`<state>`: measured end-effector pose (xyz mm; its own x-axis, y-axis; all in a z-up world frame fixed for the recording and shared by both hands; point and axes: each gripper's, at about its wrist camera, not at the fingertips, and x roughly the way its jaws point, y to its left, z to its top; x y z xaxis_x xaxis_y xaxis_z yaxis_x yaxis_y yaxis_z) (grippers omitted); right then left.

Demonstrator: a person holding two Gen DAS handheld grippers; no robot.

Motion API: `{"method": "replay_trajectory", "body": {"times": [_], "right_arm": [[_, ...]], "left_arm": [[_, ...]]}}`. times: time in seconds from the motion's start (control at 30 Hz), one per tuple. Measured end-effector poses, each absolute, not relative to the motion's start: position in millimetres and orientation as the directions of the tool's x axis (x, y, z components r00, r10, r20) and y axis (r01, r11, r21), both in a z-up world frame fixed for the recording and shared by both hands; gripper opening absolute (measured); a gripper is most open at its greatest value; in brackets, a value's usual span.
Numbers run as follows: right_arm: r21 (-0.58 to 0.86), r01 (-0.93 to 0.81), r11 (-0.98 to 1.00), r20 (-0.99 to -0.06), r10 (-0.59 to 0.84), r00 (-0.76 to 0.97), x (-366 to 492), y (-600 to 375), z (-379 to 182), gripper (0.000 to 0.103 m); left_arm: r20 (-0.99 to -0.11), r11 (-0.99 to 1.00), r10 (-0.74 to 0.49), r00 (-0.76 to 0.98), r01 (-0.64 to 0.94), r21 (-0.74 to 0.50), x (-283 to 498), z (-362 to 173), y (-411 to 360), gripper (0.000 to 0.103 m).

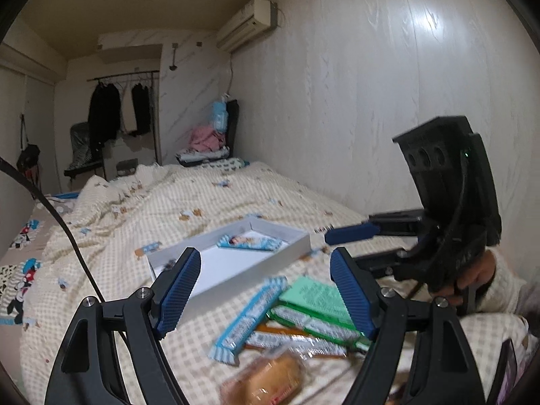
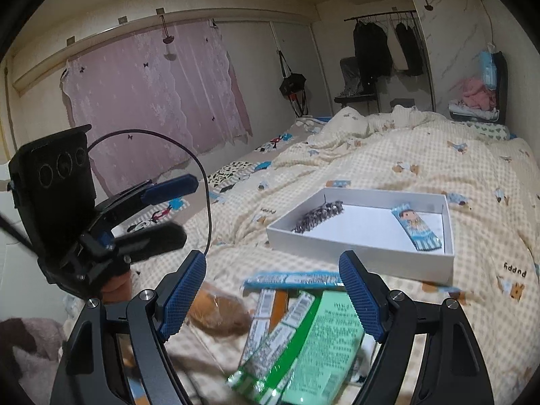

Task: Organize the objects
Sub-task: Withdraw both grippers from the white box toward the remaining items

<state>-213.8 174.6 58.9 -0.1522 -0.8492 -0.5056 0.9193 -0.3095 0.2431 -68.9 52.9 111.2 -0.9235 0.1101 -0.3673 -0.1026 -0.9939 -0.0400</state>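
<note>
Two handheld grippers hang over a bed [image 2: 422,155] covered in a cream checked quilt, where a loose pile of snack packets awaits sorting into a shallow white box [image 2: 368,248]. The left gripper [image 1: 266,290] and the right gripper [image 2: 273,298] both have their blue-padded jaws spread wide, and neither has hold of anything; the packets lie on the quilt under and between the fingers, not pinched.

The box sits open just beyond the pile, near enough to be the likely collecting place. It already contains a blue snack bar [image 2: 416,227] lying flat near its right wall, long axis running diagonally from far left to near right in the right wrist view, and a dark crinkled packet [image 2: 319,216] slanting along the left side.

In the pile, a blue-and-white striped bar [image 1: 248,317] lies with its long axis running from near left to far right in the left wrist view, overlapping the green packets [image 1: 314,307], which fan out beside it. An orange-edged bar [image 1: 290,339] lies beneath them, and a wrapped bread roll [image 1: 266,381] sits nearest the camera, blurred.

Judging by the open jaws, a first pick from the pile appears imminent.
</note>
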Motion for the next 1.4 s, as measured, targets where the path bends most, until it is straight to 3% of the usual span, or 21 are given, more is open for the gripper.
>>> {"method": "replay_trajectory", "body": {"times": [0.3,0.4,0.43,0.63,0.8,1.4], "right_arm": [[0.180,0.924,-0.338,-0.530,-0.824,-0.198,-202.0,184.4,47.4,0.083],[0.169,0.921,-0.350,-0.525,-0.823,-0.217,-198.4,189.1,42.4,0.097],[0.166,0.921,-0.352,-0.520,-0.825,-0.221,-197.0,190.3,42.0,0.097],[0.133,0.923,-0.362,-0.500,-0.828,-0.252,-189.6,195.1,38.2,0.097],[0.133,0.923,-0.361,-0.534,-0.811,-0.240,-192.2,184.7,29.9,0.097],[0.180,0.918,-0.354,-0.559,-0.805,-0.201,-200.1,184.0,22.8,0.098]], "left_arm": [[-0.438,-0.994,0.092,-0.894,-0.060,-0.086,-64.5,75.3,52.0,0.082],[-0.431,-0.994,0.076,-0.899,-0.033,-0.104,-56.7,67.2,48.6,0.082],[-0.429,-0.994,0.074,-0.900,-0.030,-0.108,-56.6,66.6,46.6,0.082],[-0.452,-0.993,0.079,-0.889,-0.030,-0.115,-52.4,56.2,46.4,0.084],[-0.503,-0.998,0.056,-0.862,-0.030,-0.061,-55.0,41.3,59.0,0.084],[-0.527,-0.993,0.101,-0.844,-0.055,-0.103,-61.6,34.8,52.5,0.089]]}}
